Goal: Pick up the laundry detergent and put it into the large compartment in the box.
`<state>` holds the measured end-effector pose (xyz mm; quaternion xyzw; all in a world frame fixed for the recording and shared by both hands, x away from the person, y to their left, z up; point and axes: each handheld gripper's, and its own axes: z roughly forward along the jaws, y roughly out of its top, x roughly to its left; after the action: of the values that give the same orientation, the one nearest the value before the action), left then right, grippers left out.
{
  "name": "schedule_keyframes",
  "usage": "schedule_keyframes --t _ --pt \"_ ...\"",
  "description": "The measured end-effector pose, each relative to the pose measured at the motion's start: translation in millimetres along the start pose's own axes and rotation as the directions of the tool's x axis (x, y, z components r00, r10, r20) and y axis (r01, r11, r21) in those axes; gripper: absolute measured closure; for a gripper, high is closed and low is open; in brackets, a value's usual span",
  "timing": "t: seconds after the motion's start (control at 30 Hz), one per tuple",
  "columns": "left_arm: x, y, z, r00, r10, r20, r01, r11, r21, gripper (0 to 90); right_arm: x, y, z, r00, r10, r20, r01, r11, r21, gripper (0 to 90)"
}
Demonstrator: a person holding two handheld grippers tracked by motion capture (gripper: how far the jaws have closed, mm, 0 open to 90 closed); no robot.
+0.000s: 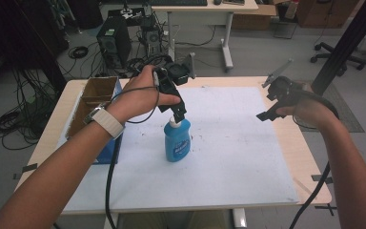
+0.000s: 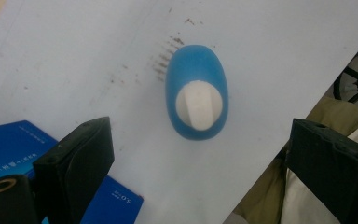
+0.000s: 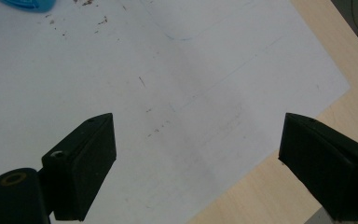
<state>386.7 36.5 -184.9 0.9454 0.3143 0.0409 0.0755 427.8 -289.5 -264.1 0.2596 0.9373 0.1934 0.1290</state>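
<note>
Open mat right of bottle; box left.

The blue bottle looks like smooth plastic with a bit of a sheen, and its white cap is plastic too but duller, almost chalky. Under the bottle is a white sheet, matt like paper or thin board, scuffed and speckled with brownish marks just beside the bottle. Past the sheet's edge the table is pale wood-look laminate, smooth and flat. Left of the bottle sits a cardboard box, raw brown inside, with glossy blue printed sides. Both grippers, left gripper and right gripper, have matt black jaws, slightly grainy plastic or rubber.
</note>
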Motion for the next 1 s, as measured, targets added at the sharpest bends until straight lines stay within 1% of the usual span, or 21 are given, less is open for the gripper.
schedule_keyframes --t 0.27,0.4,0.53,0.63,0.7,0.83,1.0 --pt "-0.4 3.3 3.5 0.9995 -0.032 -0.006 0.032 0.9995 0.007 8.0 -0.3 -1.9 0.5 1.0000 0.004 -0.002 -0.004 1.000 -0.003 11.1" --pt "-2.3 5.0 5.3 0.9992 -0.039 -0.009 0.039 0.9992 0.008 8.3 -0.3 -2.8 0.8 1.0000 0.007 -0.002 -0.007 1.000 -0.005 11.1" --pt "-4.3 7.2 7.6 0.9987 -0.046 -0.021 0.047 0.9988 0.015 8.3 -0.1 -3.5 1.8 1.0000 0.005 -0.005 -0.005 1.000 -0.007 11.1" --pt "-4.7 8.0 10.5 0.9983 -0.057 -0.015 0.057 0.9983 0.014 8.3 -0.1 -3.9 1.6 1.0000 0.007 -0.004 -0.007 1.000 -0.006 11.1" --pt "-4.3 8.1 12.8 0.9981 -0.060 -0.013 0.060 0.9981 0.013 8.3 -0.4 -4.1 1.2 1.0000 0.007 -0.004 -0.007 1.000 -0.008 11.1" --pt "-2.3 7.8 17.4 0.9980 -0.063 0.002 0.063 0.9979 0.010 8.4 -0.9 -4.6 1.2 1.0000 0.006 -0.004 -0.006 1.000 -0.009 11.1" --pt "-0.7 7.4 21.3 0.9988 -0.049 0.007 0.049 0.9988 0.006 8.7 -1.1 -5.1 1.2 1.0000 0.009 -0.004 -0.009 1.000 -0.009 11.0"
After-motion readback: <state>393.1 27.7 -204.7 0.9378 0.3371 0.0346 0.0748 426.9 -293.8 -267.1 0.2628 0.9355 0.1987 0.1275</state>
